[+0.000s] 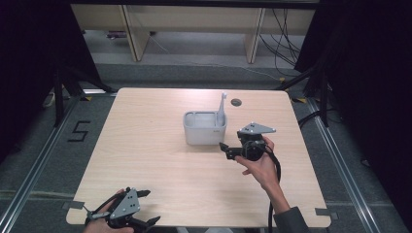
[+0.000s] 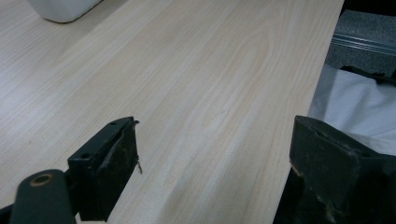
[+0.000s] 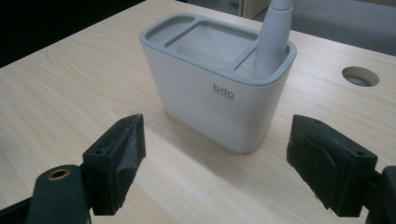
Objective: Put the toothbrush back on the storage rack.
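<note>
While both grippers gape w/ nothing held: 1 holder (image 3: pixel 212 100), 3 compartments, 1 white handle (image 3: pixel 273 37) in end slot, top cut off; right gripper (image 3: pixel 215 163), left gripper (image 2: pixel 212 163).

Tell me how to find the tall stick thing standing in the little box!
Start at the wooden table and find the white holder with a grey rim near its middle. The pale handle stands up from the narrow end compartment, on the side nearest the round hole in the table. It alone pokes above the rim.
</note>
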### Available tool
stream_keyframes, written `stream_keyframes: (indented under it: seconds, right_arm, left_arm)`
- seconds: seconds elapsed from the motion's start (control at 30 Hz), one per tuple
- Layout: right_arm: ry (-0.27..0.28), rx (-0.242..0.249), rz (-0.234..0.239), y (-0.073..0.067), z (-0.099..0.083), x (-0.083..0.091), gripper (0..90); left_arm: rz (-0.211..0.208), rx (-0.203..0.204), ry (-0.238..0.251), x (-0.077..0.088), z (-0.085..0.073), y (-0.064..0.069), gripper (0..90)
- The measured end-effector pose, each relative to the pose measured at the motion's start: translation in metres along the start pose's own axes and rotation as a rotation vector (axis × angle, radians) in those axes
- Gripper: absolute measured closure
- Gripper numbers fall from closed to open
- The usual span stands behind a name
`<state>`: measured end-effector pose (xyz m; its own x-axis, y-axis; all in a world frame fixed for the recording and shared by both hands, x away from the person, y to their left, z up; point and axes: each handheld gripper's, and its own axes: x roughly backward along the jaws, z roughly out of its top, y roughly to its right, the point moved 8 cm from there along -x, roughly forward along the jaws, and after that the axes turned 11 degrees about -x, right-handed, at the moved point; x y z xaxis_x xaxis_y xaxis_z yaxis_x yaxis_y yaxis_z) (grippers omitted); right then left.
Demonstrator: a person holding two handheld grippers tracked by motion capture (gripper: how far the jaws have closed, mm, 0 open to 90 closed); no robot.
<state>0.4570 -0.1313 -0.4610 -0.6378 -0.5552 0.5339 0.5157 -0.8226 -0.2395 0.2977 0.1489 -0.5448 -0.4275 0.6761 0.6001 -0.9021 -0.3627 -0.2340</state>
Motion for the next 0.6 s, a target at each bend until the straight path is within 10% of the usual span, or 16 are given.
stream_keyframes:
  seconds: [0.6]
  right_arm:
    - [-0.034, 0.026, 0.01, -0.01, -0.038, -0.002, 20.4]
  left_arm:
    - [0.005, -0.013, -0.017, 0.002, -0.001, -0.003, 14.7]
